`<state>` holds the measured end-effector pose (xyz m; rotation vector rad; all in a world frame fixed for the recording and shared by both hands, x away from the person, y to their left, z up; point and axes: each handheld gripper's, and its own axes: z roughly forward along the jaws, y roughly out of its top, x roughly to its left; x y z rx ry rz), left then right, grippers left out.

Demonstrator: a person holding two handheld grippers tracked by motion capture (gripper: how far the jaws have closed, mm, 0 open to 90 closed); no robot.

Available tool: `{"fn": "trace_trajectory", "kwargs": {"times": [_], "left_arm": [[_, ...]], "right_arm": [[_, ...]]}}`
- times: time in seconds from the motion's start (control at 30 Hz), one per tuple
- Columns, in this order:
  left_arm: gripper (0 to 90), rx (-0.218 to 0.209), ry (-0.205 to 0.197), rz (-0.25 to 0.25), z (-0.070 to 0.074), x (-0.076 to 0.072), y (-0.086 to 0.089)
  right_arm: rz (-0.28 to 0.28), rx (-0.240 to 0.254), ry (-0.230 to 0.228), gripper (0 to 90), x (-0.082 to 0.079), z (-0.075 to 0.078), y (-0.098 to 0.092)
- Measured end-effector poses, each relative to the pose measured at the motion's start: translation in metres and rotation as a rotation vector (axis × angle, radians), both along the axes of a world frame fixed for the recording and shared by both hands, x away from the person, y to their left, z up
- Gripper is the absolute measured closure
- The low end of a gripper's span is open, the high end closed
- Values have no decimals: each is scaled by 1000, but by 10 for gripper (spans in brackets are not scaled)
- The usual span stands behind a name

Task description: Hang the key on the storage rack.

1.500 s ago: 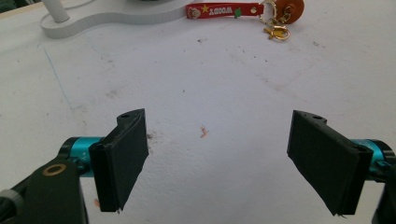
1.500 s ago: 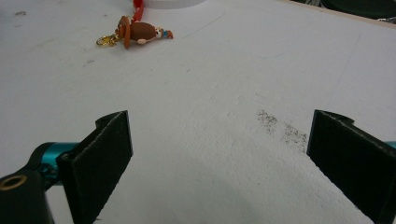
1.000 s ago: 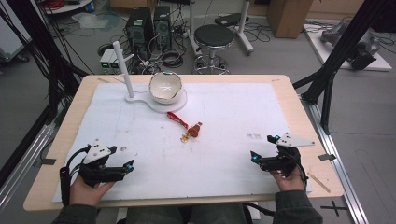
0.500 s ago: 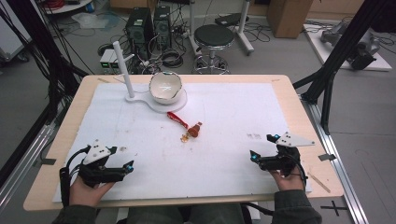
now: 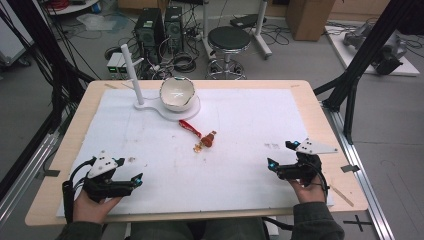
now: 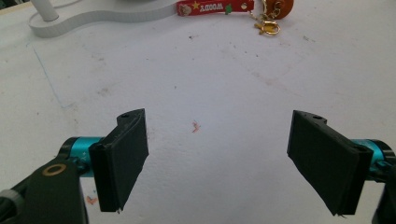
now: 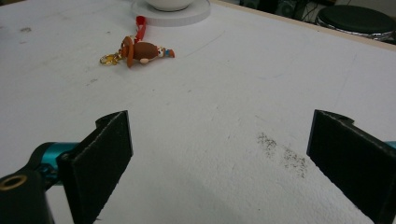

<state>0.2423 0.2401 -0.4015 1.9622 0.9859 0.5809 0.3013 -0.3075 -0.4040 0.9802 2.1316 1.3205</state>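
The keychain (image 5: 202,137) lies flat near the middle of the tabletop (image 5: 65,150), on the white mat (image 5: 250,125) that covers most of it. Its red strap (image 6: 215,6) runs back toward the white stand base (image 5: 167,109), one end just beside that base, while the small brown figure (image 7: 144,50) and the gold clasp (image 7: 109,59) lie at the end nearer the person. Lying loose and low like this, it offers the figure and the clasp as the raised parts to pinch; the strap is thin against the mat.

On the base sits a white bowl (image 5: 176,93), and a white post (image 5: 131,70) rises from the base's left end. These are the only obstacles close by, and both stand behind the keychain, so an approach from the person's side looks unobstructed.

The left tool (image 5: 131,181) rests low near the front left edge, its jaws spread wide with nothing between them. The right tool (image 5: 274,164) sits near the front right, equally wide open and empty, angled toward the keychain. Both are well apart from it, with bare mat between. The right one appears somewhat nearer and looks straight at the figure, which probably makes it the easier one to reach with.
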Motion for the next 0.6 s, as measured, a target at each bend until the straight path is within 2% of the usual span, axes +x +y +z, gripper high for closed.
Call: {"fn": "trace_trajectory", "kwargs": {"times": [0.2, 0.6], "left_arm": [[206, 3, -4, -4, 1, 0, -1], [205, -3, -3, -4, 1, -1, 1]], "right_arm": [[6, 15, 19, 60, 5, 5, 3], [57, -8, 9, 60, 22, 26, 25]]}}
